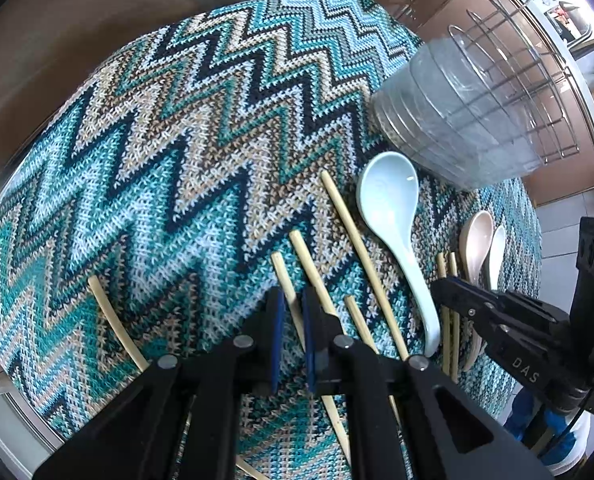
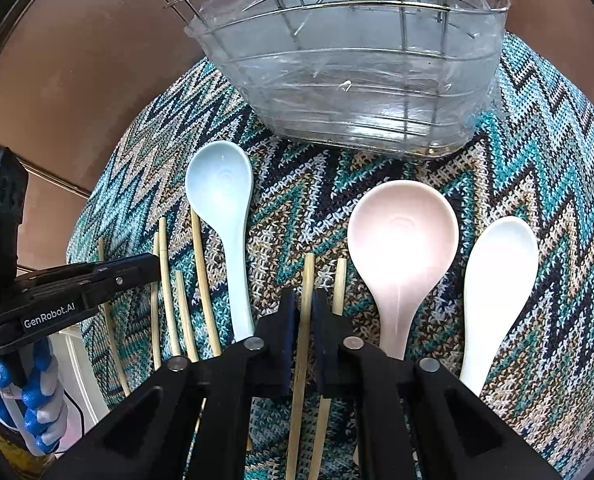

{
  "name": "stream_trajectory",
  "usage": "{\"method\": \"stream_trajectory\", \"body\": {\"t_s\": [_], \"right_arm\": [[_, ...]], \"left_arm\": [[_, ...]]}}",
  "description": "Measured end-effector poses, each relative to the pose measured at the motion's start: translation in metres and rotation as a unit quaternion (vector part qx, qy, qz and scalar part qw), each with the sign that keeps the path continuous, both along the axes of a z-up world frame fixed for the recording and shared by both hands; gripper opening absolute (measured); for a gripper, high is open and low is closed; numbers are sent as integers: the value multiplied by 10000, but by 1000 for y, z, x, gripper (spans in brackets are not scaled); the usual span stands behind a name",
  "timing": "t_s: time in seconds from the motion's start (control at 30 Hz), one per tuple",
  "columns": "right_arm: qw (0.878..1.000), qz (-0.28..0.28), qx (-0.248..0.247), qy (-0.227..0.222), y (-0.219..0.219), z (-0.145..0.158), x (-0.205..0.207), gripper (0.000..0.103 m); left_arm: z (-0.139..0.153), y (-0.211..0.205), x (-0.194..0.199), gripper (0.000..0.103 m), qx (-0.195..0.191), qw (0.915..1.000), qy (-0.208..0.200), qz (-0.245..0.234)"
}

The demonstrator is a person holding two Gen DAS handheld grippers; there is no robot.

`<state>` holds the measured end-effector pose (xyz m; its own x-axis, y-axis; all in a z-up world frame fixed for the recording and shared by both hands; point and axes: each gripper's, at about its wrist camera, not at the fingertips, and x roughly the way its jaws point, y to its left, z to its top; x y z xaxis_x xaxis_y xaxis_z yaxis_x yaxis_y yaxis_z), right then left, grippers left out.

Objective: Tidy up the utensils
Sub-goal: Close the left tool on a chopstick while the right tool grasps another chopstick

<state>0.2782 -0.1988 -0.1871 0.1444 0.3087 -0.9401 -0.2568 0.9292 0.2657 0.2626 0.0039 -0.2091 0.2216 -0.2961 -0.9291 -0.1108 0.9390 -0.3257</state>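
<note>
Lifting straight up is advised, since each claw is closed on one chopstick lying on the zigzag mat — left claw (image 1: 293, 304), right claw (image 2: 306, 304) — before the clear basket (image 2: 349, 80) is approached.

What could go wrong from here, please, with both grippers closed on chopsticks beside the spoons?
1. The right gripper pinches one bamboo chopstick near one end; lifted, it may pivot and slip.
2. Its neighbouring chopstick lies close alongside and could be dragged along.
3. The left gripper works among several loose chopsticks near the pale blue ceramic spoon, which could get nudged.
</note>
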Motion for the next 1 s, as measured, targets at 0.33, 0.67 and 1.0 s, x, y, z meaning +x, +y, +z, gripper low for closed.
{"method": "stream_trajectory", "body": {"t_s": [0.33,0.67,1.0], "right_arm": [[9996,33,189,-210,0,17,-17,5],[9946,174,262,-987,-10,72,-61,5],[9852,215,282,-1678,-22,121,-109,5]], "left_arm": [[12,9,-18,6,-226,9990,-356,163],[54,30,-56,5,-652,9920,-1060,208],[117,40,-87,5,-807,9776,-1944,27]]}}
